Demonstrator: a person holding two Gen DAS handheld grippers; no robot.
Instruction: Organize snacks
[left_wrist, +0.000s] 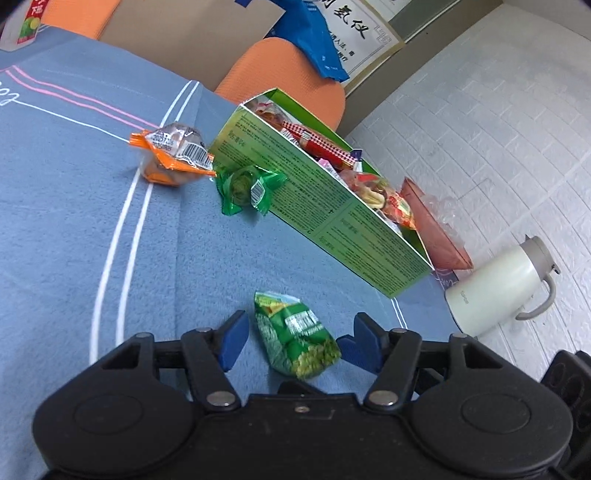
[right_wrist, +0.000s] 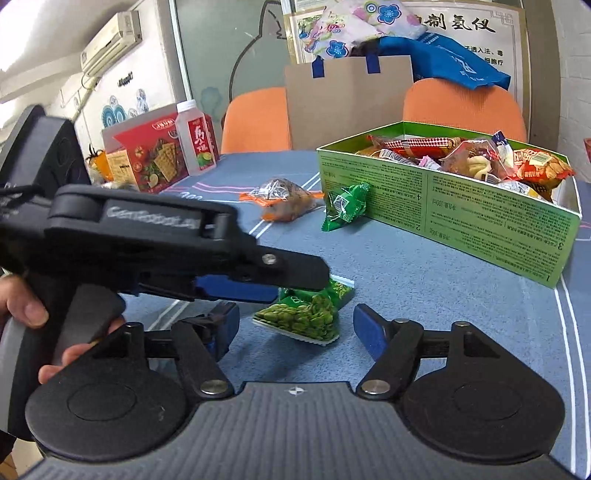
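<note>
A green pea packet (left_wrist: 299, 339) (right_wrist: 306, 314) lies on the blue cloth. My left gripper (left_wrist: 300, 341) is open and straddles it, with a gap at each blue pad. From the right wrist view the left gripper (right_wrist: 273, 295) reaches in from the left over the packet. My right gripper (right_wrist: 297, 328) hangs open just in front of the packet, holding nothing. The green box (left_wrist: 321, 206) (right_wrist: 443, 218) holds several snacks. Beside its wall lie a green wrapped candy (left_wrist: 247, 188) (right_wrist: 345, 206) and an orange-wrapped snack (left_wrist: 173, 155) (right_wrist: 284, 199).
A white kettle (left_wrist: 498, 288) and a red tray (left_wrist: 436, 229) stand beyond the box. A red cracker box (right_wrist: 147, 158) and a drink bottle (right_wrist: 195, 138) sit at the far left. Orange chairs (right_wrist: 255, 122) and a paper bag (right_wrist: 347, 99) line the far edge. A hand (right_wrist: 26, 310) holds the left gripper.
</note>
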